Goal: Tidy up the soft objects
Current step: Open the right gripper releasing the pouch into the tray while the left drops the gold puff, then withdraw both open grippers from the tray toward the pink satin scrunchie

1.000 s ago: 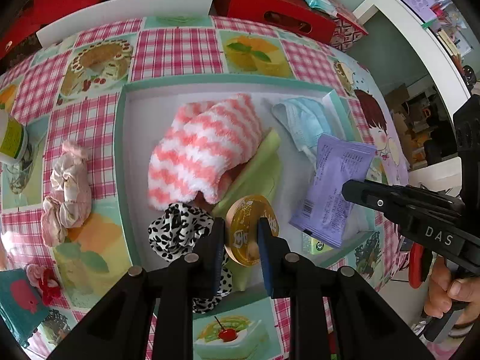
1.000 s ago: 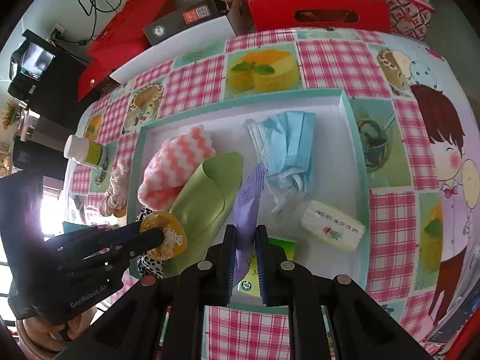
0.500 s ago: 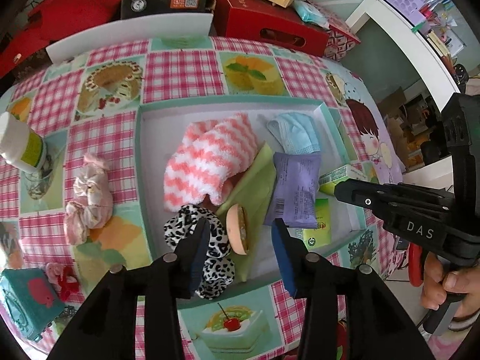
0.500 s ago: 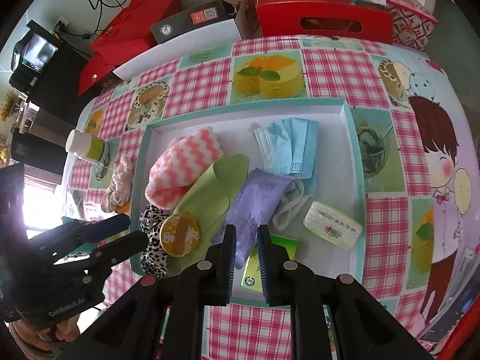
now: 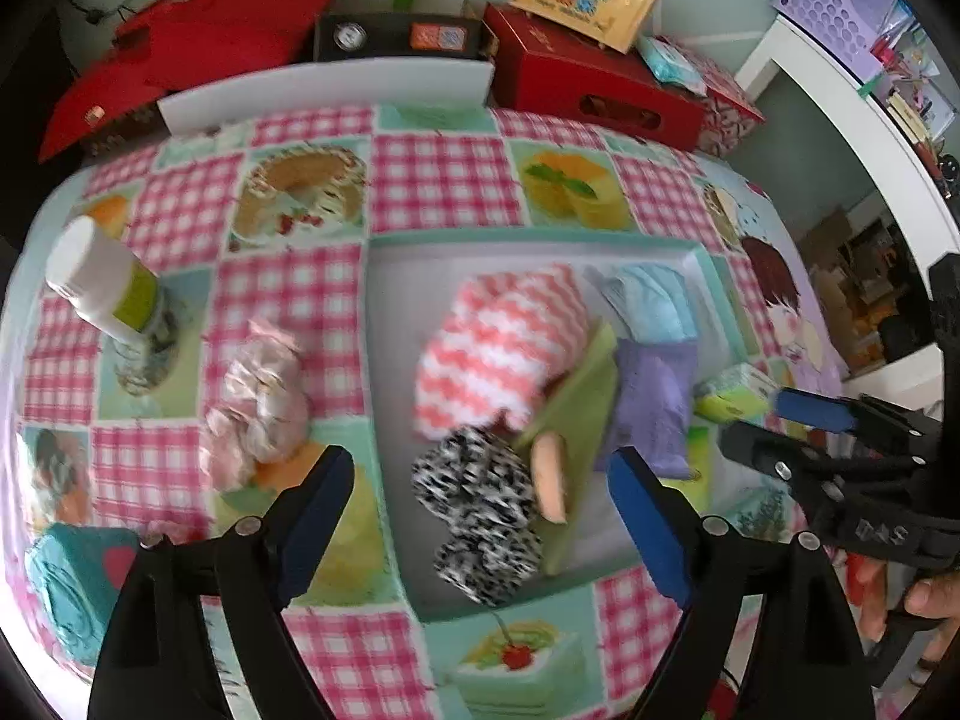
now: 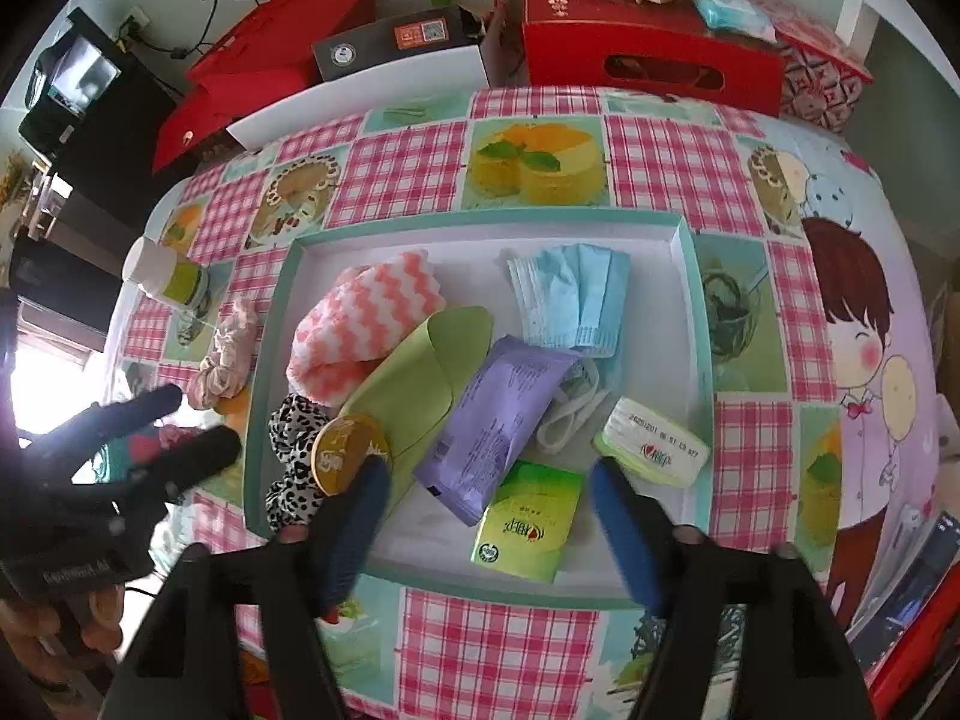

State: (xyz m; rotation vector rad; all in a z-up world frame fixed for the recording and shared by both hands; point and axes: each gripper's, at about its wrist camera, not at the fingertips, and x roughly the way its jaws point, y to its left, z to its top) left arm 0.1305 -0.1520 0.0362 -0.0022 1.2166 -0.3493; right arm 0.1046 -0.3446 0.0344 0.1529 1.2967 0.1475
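Our left gripper (image 5: pixel 480 513) has just spread wide, empty, the round orange puff (image 5: pixel 549 483) lying in the tray (image 6: pixel 690 324) just ahead. Our right gripper (image 6: pixel 486 519) has just opened too, the purple packet (image 6: pixel 492 420) lying free ahead.

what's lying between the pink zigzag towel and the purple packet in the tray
A light green envelope lies between the zigzag towel and the purple packet, clearest in the right wrist view.
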